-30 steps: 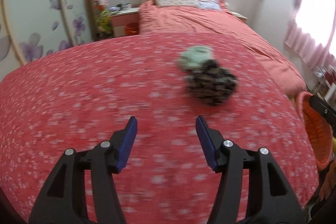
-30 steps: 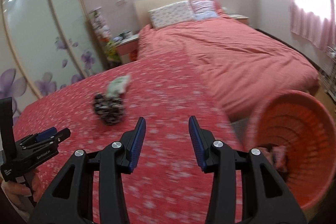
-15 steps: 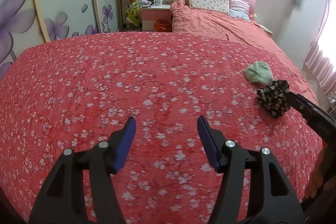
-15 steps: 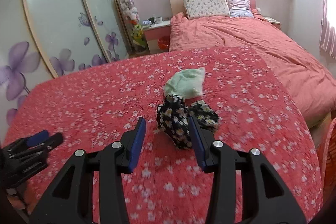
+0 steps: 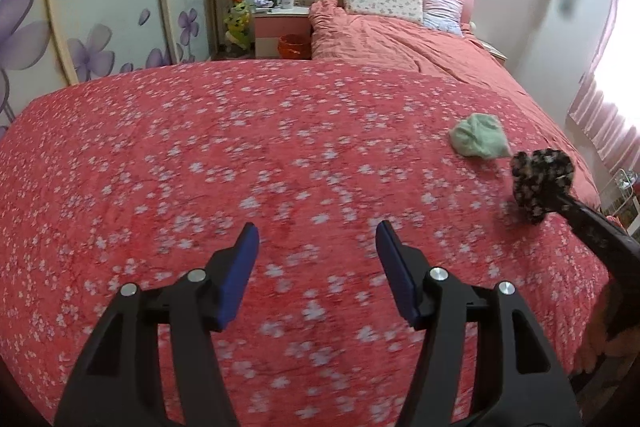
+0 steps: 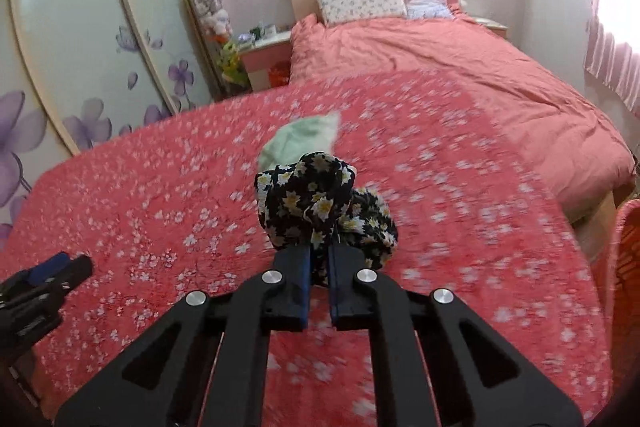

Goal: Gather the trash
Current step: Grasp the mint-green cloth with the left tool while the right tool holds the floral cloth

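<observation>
Collecting trash from a bed spread with a red blossom-print quilt (image 5: pixel 248 163). The right gripper (image 6: pixel 319 259) has just closed its fingers, which now stand nearly together and pinch a fold of the black floral cloth bundle (image 6: pixel 316 203); the grip takes the near edge of the bundle, so most of the fabric bulges beyond and above the blue pads. In the left wrist view the same bundle (image 5: pixel 542 183) appears at the tip of the right gripper's dark fingers, low over the quilt near its right-hand edge; whether it has cleared the surface cannot be told. A pale green crumpled cloth (image 6: pixel 300 141) lies on the quilt just behind the bundle, close to it but outside the fingers, and is probably the next item to collect. The left gripper (image 5: pixel 316 247) hovers over bare quilt well to the left of both items, its fingers moderately apart with nothing between them, presumably kept ready for a later pick. An orange basket (image 6: pixel 624 259) shows at the right margin of the right wrist view, beside the bed; judged as the likely receptacle, it explains why the right side takes the item nearest that edge. The soft bundle may sag or slip if only a thin fold is caught.
</observation>
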Action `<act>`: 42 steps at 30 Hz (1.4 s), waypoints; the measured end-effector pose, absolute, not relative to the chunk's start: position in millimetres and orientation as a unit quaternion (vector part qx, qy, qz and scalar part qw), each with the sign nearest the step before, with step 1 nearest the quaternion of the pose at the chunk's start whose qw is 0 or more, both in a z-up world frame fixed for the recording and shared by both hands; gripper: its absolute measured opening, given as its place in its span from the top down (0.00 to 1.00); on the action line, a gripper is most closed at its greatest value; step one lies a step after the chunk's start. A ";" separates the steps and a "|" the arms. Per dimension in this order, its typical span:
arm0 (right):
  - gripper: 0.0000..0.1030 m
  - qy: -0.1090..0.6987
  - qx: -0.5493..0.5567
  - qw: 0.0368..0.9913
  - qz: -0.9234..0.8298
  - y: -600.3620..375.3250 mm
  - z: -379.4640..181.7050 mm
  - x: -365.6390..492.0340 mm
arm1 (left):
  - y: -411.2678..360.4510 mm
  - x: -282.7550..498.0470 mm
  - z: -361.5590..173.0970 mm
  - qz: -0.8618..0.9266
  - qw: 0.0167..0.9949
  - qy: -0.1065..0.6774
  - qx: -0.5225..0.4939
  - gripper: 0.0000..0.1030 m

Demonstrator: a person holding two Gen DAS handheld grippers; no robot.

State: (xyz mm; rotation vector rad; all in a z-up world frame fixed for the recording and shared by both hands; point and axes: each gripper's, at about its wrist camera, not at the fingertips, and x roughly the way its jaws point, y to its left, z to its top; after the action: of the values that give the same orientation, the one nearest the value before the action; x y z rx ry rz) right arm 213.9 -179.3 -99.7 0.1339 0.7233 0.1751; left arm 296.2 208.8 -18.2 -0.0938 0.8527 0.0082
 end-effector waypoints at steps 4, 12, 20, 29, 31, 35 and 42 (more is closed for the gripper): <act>0.93 0.337 0.075 0.936 0.075 -206.9 -89.2 196.2 | 179.6 309.6 -16.0 -0.020 0.910 0.411 -0.046 0.36; 0.93 0.327 0.102 0.939 0.040 -268.8 -92.1 169.3 | 86.4 366.4 -10.8 -0.077 0.909 0.409 -0.035 0.30; 0.93 0.334 0.126 0.934 0.026 -308.5 -103.3 166.2 | 17.5 429.8 -34.7 -0.045 0.903 0.426 0.017 0.28; 0.93 0.337 0.143 0.930 0.025 -325.7 -110.8 159.0 | 19.3 454.1 -50.7 -0.047 0.890 0.453 0.003 0.85; 0.93 0.333 0.146 0.931 0.023 -327.8 -107.6 154.6 | 24.8 446.8 -41.8 -0.058 0.896 0.440 -0.006 0.86; 0.93 0.319 0.152 0.935 0.021 -334.0 -98.8 144.1 | 27.5 421.0 -22.0 -0.073 0.905 0.419 -0.011 0.86; 0.93 0.287 0.152 0.946 0.013 -344.9 -77.6 113.7 | 12.2 353.0 18.7 -0.113 0.911 0.397 -0.004 0.85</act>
State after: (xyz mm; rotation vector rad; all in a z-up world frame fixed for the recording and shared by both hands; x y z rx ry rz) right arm 113.7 -344.9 -77.6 0.3105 0.5840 0.0258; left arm 353.0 12.2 18.7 -0.0075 0.8193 -0.2337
